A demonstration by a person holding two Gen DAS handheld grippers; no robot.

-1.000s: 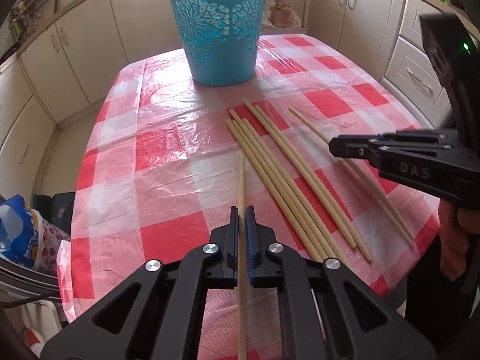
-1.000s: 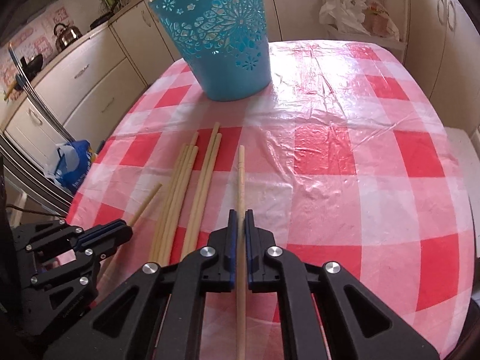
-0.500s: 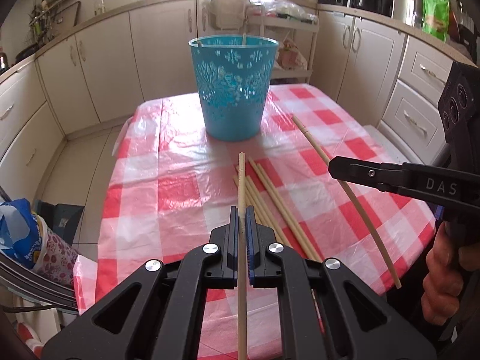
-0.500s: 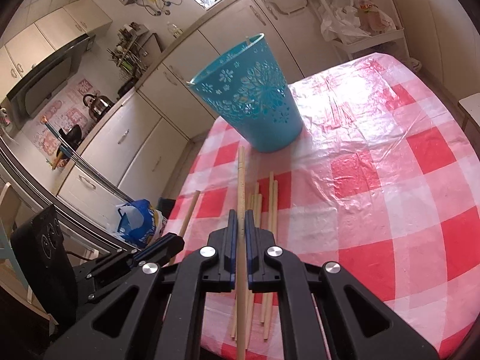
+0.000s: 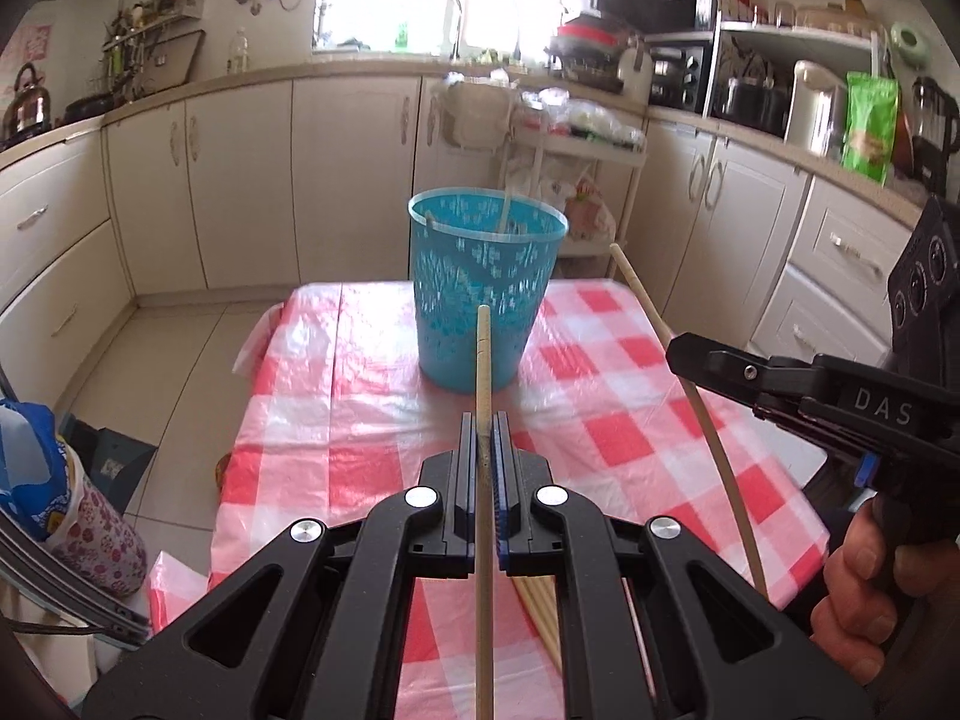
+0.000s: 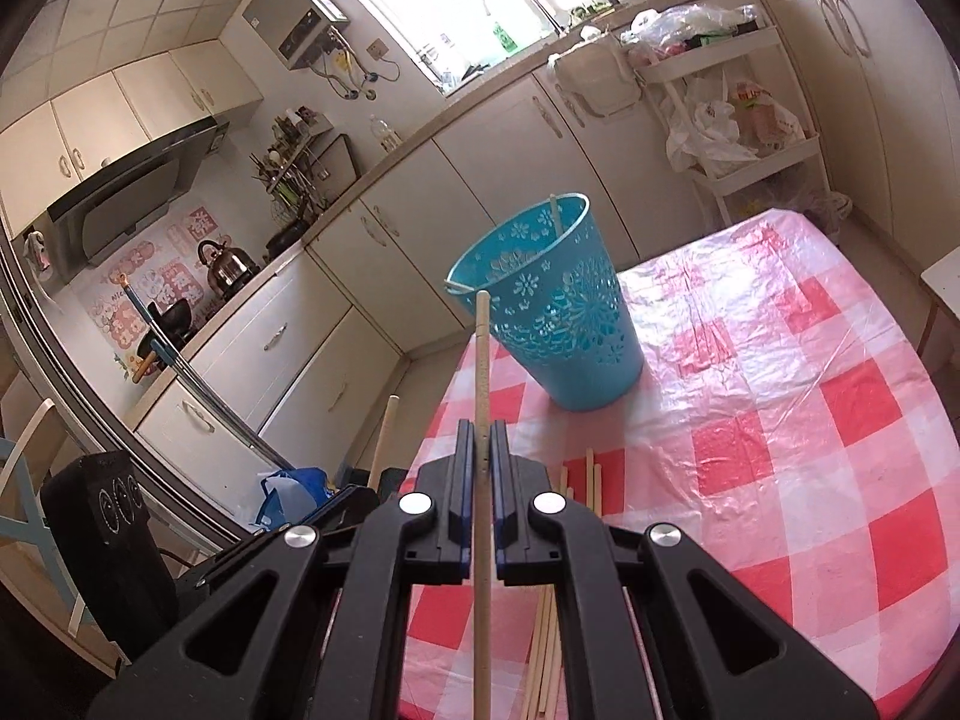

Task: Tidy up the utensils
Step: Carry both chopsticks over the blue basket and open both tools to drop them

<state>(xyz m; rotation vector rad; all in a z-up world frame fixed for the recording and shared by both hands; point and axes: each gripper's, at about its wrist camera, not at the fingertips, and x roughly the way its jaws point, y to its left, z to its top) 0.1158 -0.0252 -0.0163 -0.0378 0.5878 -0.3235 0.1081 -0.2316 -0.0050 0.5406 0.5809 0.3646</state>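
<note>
My left gripper is shut on a long wooden stick that points at the teal cut-out basket, standing upright at the far end of the checked table. To its right, the right gripper carries a second stick. In the right wrist view that gripper is shut on its stick, aimed at the basket. The left gripper and its stick show at lower left. A stick leans inside the basket. Several sticks lie on the cloth below both grippers.
Cream kitchen cabinets ring the table. A white trolley with bags stands behind the basket. A blue bag sits on the floor to the left. A person's hand grips the right tool.
Both grippers have risen off the table with their sticks and tipped up toward level. The basket now sits lower and farther away in both views.
</note>
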